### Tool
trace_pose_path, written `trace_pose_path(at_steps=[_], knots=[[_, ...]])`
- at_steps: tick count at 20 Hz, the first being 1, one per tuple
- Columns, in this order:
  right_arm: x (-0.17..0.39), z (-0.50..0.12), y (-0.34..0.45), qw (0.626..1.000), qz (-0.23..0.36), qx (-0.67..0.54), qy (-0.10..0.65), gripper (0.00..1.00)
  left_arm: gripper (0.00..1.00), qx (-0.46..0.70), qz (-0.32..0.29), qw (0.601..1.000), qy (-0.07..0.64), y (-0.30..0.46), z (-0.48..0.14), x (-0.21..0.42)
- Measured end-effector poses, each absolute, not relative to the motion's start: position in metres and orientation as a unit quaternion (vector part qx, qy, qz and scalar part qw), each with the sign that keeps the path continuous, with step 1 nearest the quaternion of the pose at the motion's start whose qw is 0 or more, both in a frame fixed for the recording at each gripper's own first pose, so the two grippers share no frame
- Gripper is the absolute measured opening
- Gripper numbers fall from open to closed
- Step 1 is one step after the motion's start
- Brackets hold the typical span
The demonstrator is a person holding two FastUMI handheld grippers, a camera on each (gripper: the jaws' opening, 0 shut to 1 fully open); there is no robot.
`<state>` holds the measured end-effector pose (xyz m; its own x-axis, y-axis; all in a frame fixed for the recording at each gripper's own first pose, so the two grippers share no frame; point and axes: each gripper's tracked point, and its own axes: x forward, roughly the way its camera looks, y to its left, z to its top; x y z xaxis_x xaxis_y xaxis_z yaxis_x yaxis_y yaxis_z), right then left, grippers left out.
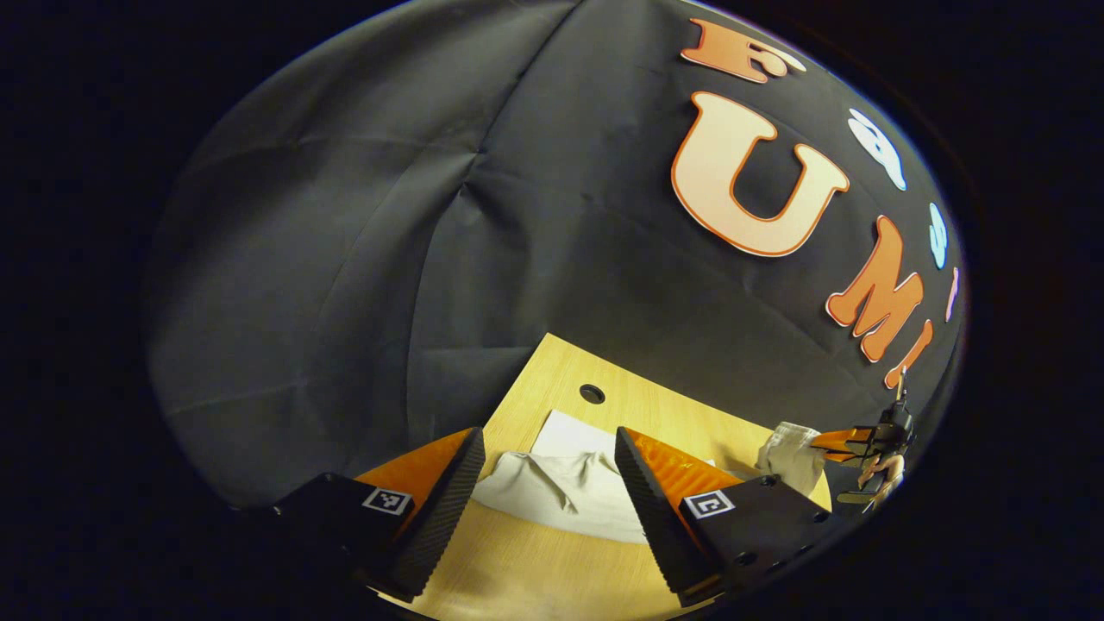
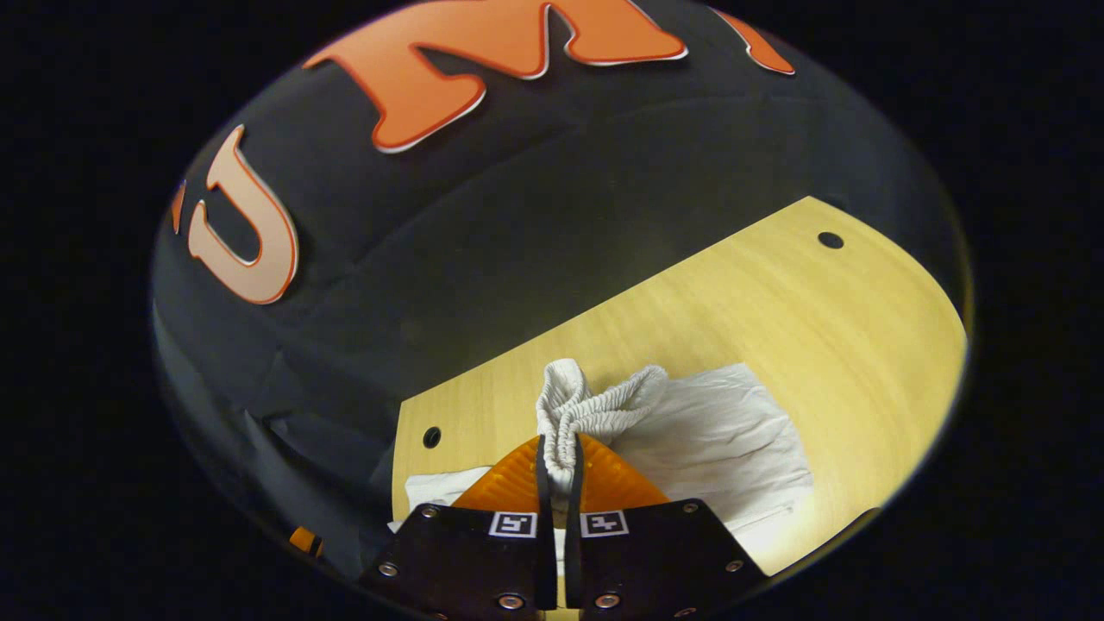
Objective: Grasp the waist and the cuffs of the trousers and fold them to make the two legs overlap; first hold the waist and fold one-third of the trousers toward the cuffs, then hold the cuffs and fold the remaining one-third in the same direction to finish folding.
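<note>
**Waist pinched on the right, left side not yet gripping**

Nearest in the right gripper view, the right hand-held gripper (image 2: pixel 556 470) has its two fingers drawn almost together on a bunched piece of the elastic waistband (image 2: pixel 595 405), which rises gathered above the fingertips toward 12 o'clock. Beyond it, toward 2 o'clock, the rest of the white trousers (image 2: pixel 724 440) lie flat and wrinkled on the wooden bench (image 2: pixel 776 293); a further strip of white cloth shows at 9 o'clock of the fingers.

In the left gripper view, the left hand-held gripper (image 1: pixel 552 483) stands wide apart with nothing between its fingers. Past its tips, at 12 o'clock, an end of the trousers (image 1: pixel 561 483) lies on the bench (image 1: pixel 561 371), partly raised and creased; I cannot tell whether this end is the cuffs. Farther off at 3 o'clock, the right hand-held gripper (image 1: pixel 832 444) shows with the hand (image 1: pixel 884 470) that holds it, lifting a clump of white fabric (image 1: pixel 789 457) off the surface.

By my reading the task is at an early stage: the waist is held on one side, while the other end is only being approached. Whether the legs already overlap cannot be settled from these views. Both one-third folds appear to remain, since the garment is spread out rather than stacked.
</note>
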<state>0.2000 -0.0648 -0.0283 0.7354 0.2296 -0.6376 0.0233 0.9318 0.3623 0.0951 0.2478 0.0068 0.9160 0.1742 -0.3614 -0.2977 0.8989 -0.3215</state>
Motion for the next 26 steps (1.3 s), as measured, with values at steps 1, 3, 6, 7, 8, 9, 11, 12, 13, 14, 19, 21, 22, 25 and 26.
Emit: trace_pose_path(at_steps=[1,3,6,7,8,9,11,12,13,14,19,21,22,25,26], knots=[[0.200,-0.027,-0.065,0.912,0.061,0.173,0.368,0.04,0.99,-0.190,0.126,0.960,0.163,0.250,0.007,0.094],[0.200,-0.024,-0.067,0.907,0.066,0.164,0.383,0.04,0.99,-0.195,0.131,0.958,0.165,0.252,0.006,0.091],[0.201,-0.019,-0.067,0.904,0.065,0.135,0.400,0.04,0.99,-0.203,0.139,0.955,0.168,0.254,0.004,0.088],[0.199,-0.019,-0.068,0.902,0.066,0.128,0.406,0.04,0.99,-0.205,0.141,0.954,0.170,0.256,0.003,0.087],[0.198,-0.019,-0.068,0.901,0.066,0.122,0.411,0.04,0.99,-0.205,0.143,0.953,0.172,0.256,0.003,0.086],[0.198,-0.024,-0.067,0.900,0.068,0.114,0.415,0.05,0.99,-0.205,0.145,0.952,0.175,0.255,0.002,0.086],[0.198,-0.024,-0.065,0.899,0.079,0.107,0.418,0.10,0.99,-0.207,0.148,0.950,0.178,0.255,0.001,0.084],[0.196,-0.025,-0.063,0.896,0.091,0.109,0.421,0.18,0.99,-0.211,0.148,0.950,0.179,0.255,0.002,0.083],[0.194,-0.025,-0.061,0.893,0.100,0.114,0.424,0.22,0.99,-0.214,0.149,0.949,0.179,0.255,0.001,0.083],[0.193,-0.024,-0.059,0.890,0.107,0.117,0.427,0.35,0.99,-0.217,0.149,0.948,0.179,0.255,0.001,0.082],[0.186,-0.023,-0.063,0.893,0.106,0.097,0.426,0.94,0.99,-0.217,0.147,0.946,0.190,0.252,-0.003,0.080],[0.187,-0.024,-0.071,0.897,0.093,0.097,0.421,0.99,0.99,-0.227,0.144,0.940,0.208,0.247,-0.009,0.077],[0.186,-0.022,-0.073,0.897,0.092,0.102,0.420,0.98,0.99,-0.239,0.142,0.937,0.214,0.243,-0.015,0.076],[0.181,-0.020,-0.083,0.896,0.095,0.102,0.422,0.98,0.99,-0.269,0.139,0.924,0.235,0.231,-0.036,0.075],[0.178,-0.021,-0.086,0.895,0.098,0.097,0.424,0.98,0.99,-0.286,0.135,0.918,0.240,0.223,-0.039,0.077]])
